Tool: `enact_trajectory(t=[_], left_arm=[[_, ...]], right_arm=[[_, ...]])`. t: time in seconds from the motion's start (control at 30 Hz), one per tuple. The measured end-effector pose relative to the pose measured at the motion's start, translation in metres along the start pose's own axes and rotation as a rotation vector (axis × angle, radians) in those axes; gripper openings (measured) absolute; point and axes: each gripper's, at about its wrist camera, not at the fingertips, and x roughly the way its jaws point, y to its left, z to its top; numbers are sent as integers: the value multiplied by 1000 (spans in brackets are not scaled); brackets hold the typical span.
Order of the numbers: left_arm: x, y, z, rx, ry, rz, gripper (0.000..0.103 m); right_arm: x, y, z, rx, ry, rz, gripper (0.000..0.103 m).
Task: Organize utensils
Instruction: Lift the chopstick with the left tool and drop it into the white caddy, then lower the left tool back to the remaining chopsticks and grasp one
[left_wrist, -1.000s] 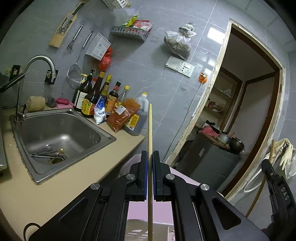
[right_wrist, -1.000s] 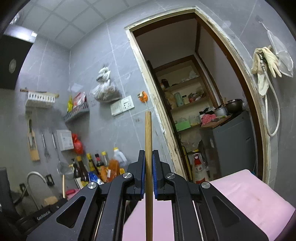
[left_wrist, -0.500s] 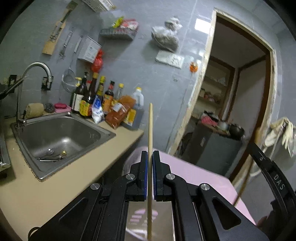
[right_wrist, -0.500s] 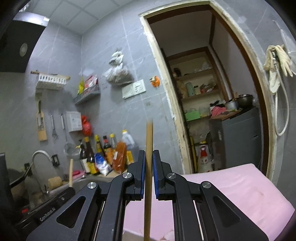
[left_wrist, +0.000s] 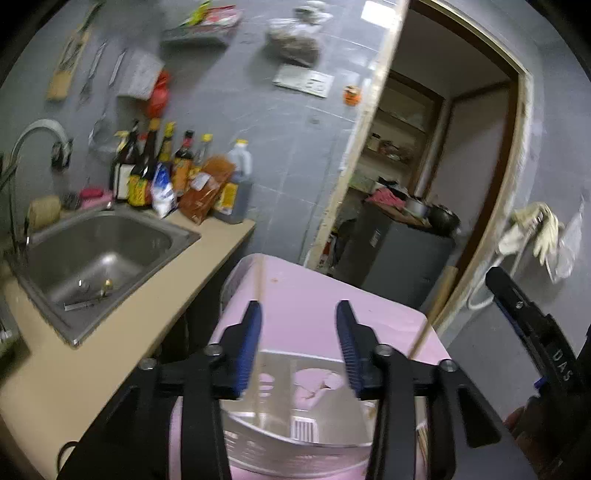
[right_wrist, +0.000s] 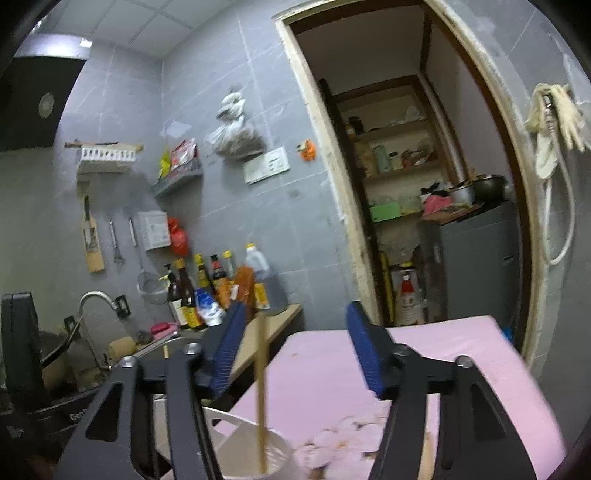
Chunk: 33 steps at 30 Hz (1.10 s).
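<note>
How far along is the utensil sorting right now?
Done: both jaws stand open, and a chopstick stands in the white holder on the pink surface; another is blurred beside the left gripper. In hand: nothing; the right gripper is empty too. Left: utensils lying in the sink.

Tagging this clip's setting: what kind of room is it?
Most likely a home kitchen: a steel sink set into a counter, sauce bottles against the tiled wall, utensils hanging above, and a pantry doorway beside them.
</note>
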Motion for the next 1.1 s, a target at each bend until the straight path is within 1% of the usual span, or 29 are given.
enact_trajectory(t=[0.03,0.07,0.1,0.13,0.2,0.27,0.3,0.37,0.43,0.5,0.6,0.67,0.77,0.8,0.87,0.93,1.0,1.07,1.1], left_arm=[[-2,-7,2,15,-3,-5,47],[-4,-13,3,25,-8,-7,53],[-7,-23,4,44,-16,-10,59],[-9,-30,5,60,-20,-12,62],[-14,-49,4,95,-37,-14,74],[-18,-67,1,127,-64,-17,80],[-20,-76,-1,148,-79,-17,83],[-23,-94,-7,191,-99,-27,86],[-25,-109,-14,227,-102,-40,86],[-25,-125,-24,256,-89,-58,86],[-23,-141,-38,273,-58,-81,86],[-19,-151,-51,280,-26,-86,86],[-7,-161,-71,285,46,-85,86],[-2,-164,-78,286,75,-82,86],[7,-169,-92,290,126,-68,86],[21,-173,-107,303,185,-37,86],[33,-175,-119,316,240,-24,86],[42,-176,-131,326,271,-8,86],[46,-177,-136,328,283,-9,85]], right_arm=[[-6,-5,5,-6,4,-17,68],[-12,-12,10,-10,9,-32,72],[-16,-16,13,-11,12,-41,79],[-22,-24,16,-12,15,-54,83],[-32,-37,22,-15,28,-77,87],[-44,-52,27,-21,51,-107,95],[-50,-59,28,-23,57,-116,103],[-64,-71,31,-28,62,-137,103],[-75,-83,33,-32,78,-155,103],[-88,-96,35,-33,96,-168,103],[-104,-109,34,-41,113,-190,103],[-113,-121,29,-47,148,-213,103],[-119,-136,19,-43,194,-241,103],[-120,-143,13,-42,221,-256,103],[-119,-151,4,-39,261,-270,103],[-116,-160,-10,-37,316,-280,103],[-112,-166,-24,-35,370,-284,103],[-109,-170,-37,-31,409,-282,101],[-108,-171,-43,-32,429,-281,99]])
